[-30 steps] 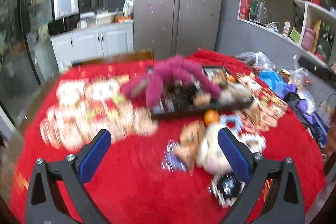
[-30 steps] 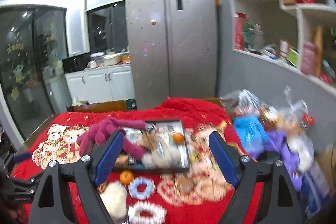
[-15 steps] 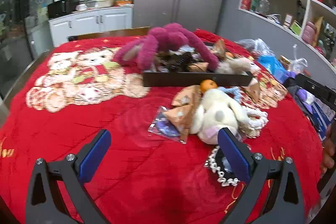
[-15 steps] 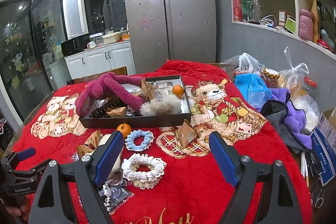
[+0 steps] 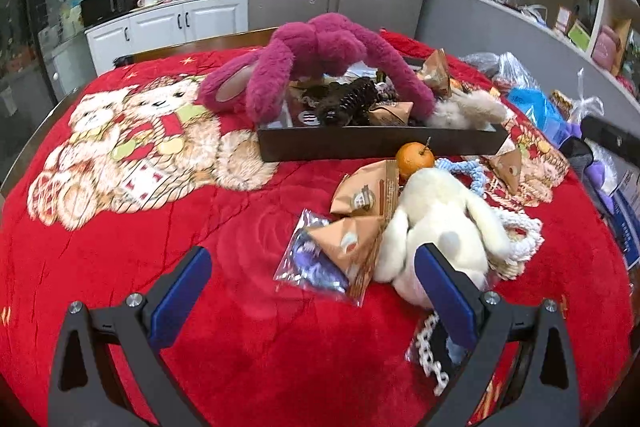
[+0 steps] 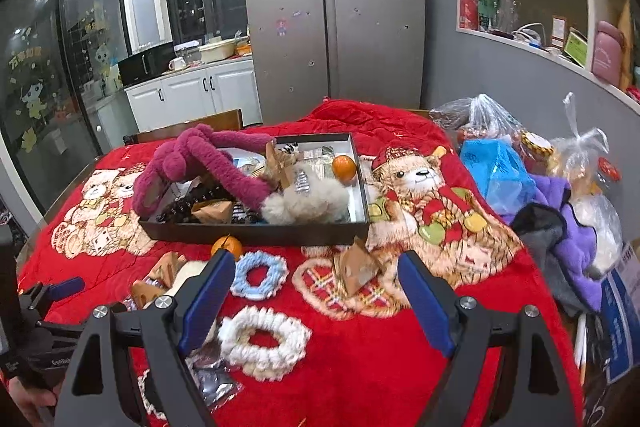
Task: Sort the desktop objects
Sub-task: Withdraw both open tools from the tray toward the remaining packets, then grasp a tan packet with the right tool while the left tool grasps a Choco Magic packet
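Sorting partly done, judging by the spread. Lying in the dark tray already: a magenta plush toy draping over the 9 o'clock rim, a beige fluffy toy at 5 o'clock inside, an orange tucked into the 2 o'clock corner, a brown paper packet at 7 o'clock, plus dark beaded or pinecone-like bits (too tangled to name).

Still waiting on the red blanket, outside the tray: a second orange touching the tray's near wall, a blue knitted ring just beside it, a white knitted ring nearer the camera, a cream plush rabbit, two brown packets beside the rabbit at its 9 o'clock, a clear plastic pouch with something purple inside, and another brown packet standing at 6 o'clock from the tray's right corner. So roughly half remaining, at a guess.

Left tongs spreading wide, holding nothing, hovering low over the blanket with the pouch and packets between the blue pads and the rabbit touching the right pad. Right tongs likewise gaping and empty, framing the white ring at 7 o'clock and the standing packet straight ahead.

Piling up at 3 o'clock, off the sorting area: plastic bags and purple cloth.
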Tool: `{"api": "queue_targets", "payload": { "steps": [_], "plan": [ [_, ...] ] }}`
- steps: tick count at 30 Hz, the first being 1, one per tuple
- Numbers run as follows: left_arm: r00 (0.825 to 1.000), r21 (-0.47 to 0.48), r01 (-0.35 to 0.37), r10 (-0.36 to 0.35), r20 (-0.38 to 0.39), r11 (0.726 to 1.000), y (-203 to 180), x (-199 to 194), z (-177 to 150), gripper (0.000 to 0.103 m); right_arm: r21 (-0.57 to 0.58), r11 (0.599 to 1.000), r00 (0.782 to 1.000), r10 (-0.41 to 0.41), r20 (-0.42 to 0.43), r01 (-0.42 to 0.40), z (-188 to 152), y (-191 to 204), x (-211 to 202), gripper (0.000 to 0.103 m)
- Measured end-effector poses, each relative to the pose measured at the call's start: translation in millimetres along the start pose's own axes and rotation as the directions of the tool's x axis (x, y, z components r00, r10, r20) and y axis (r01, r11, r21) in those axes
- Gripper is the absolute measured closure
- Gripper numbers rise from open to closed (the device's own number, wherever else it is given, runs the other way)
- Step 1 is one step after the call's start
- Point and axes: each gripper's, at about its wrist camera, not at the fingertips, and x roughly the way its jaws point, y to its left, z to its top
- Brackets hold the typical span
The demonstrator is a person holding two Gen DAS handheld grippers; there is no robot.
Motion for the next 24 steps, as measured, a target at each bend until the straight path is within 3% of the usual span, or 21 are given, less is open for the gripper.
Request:
{"api": "queue_targets", "payload": {
  "steps": [8,13,18,24],
  "plan": [
    [0.999,-0.001,0.04,-0.04,-0.026,0.999,-2.0,29.7,3.5,0.002,-0.014,1.0,1.0,-0.008,-0.026,0.007,-0.5,-12.0,49.2,0.017],
    [0.999,0.0,0.041,-0.041,-0.035,0.999,1.7,39.5,0.3,0.002,0.071,0.997,0.996,0.004,-0.085,0.002,-21.1,-29.6,93.0,0.017],
    [0.997,-0.018,0.066,-0.067,-0.045,0.998,8.5,46.2,-2.4,0.002,0.05,0.998,0.994,-0.039,-0.101,0.044,-25.1,-30.4,108.9,0.017],
    [0.996,-0.013,0.062,-0.063,-0.058,0.998,9.6,53.5,-4.4,0.001,0.081,0.996,0.987,-0.034,-0.156,0.047,-34.3,-37.7,126.4,0.017]
  ]
}}
